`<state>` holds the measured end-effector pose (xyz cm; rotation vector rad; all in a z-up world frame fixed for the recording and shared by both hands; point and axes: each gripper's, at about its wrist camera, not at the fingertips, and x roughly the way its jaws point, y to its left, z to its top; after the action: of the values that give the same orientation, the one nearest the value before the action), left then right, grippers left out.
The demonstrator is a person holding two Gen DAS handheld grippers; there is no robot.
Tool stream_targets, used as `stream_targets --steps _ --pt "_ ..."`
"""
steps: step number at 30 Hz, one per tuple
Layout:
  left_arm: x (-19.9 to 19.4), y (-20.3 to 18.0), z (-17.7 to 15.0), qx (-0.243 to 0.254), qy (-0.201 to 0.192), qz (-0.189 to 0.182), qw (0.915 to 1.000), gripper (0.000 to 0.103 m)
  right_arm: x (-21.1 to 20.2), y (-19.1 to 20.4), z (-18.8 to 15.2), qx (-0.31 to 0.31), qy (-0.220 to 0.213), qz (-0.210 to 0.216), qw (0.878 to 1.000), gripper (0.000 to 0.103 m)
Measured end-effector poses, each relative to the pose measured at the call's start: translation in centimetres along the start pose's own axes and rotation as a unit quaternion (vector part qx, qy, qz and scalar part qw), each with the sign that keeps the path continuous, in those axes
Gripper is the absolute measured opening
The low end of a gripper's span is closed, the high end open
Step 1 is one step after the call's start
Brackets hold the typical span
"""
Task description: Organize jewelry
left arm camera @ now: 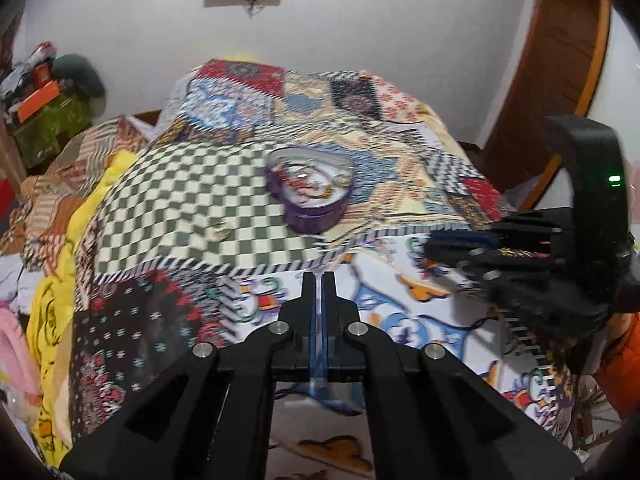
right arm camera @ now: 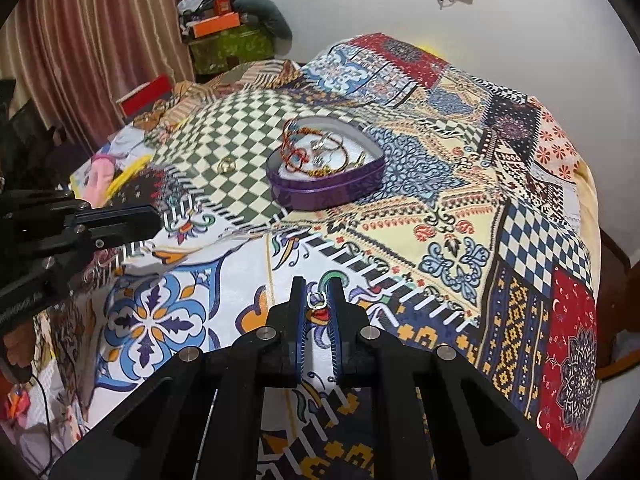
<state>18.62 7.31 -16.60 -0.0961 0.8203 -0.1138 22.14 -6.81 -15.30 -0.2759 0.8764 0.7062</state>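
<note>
A purple heart-shaped jewelry box lies open on the patchwork bedspread, holding several bangles and rings; it also shows blurred in the left wrist view. A loose gold ring lies on the green checkered patch to the box's left, and shows in the left wrist view. My right gripper is shut on a small silver ring, well in front of the box. My left gripper is shut and empty, above the bedspread short of the box.
The bedspread covers a raised bed. Piled clothes and a green box with orange boxes stand at the far left by a striped curtain. A wooden frame is at the right.
</note>
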Motion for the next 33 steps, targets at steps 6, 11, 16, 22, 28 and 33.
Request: stream_targets --steps 6,11,16,22,28,33 --pt "1.3 1.9 -0.4 -0.007 0.038 0.027 0.9989 0.011 -1.1 -0.7 0.7 0.017 -0.023 0.0 1.0 0.009" --pt "2.3 3.7 0.0 -0.025 0.037 0.046 0.9979 0.036 -1.5 -1.4 0.9 0.029 -0.033 -0.002 0.999 0.009" --pt "4.5 5.7 2.0 -0.046 0.048 0.037 0.9971 0.036 -1.2 -2.2 1.2 0.039 -0.035 -0.002 0.999 0.009" --pt "7.5 6.8 3.7 -0.028 0.062 0.065 0.9956 0.036 -0.6 -2.8 1.6 0.049 -0.037 0.002 0.998 0.009" --pt "9.7 6.4 4.0 0.008 0.069 0.079 0.9944 0.035 0.4 -3.0 2.0 0.046 -0.033 -0.004 0.998 0.009" --pt "10.4 6.5 4.0 0.001 0.068 0.052 0.9963 0.016 0.4 -3.2 2.4 0.047 -0.037 0.0 0.998 0.009"
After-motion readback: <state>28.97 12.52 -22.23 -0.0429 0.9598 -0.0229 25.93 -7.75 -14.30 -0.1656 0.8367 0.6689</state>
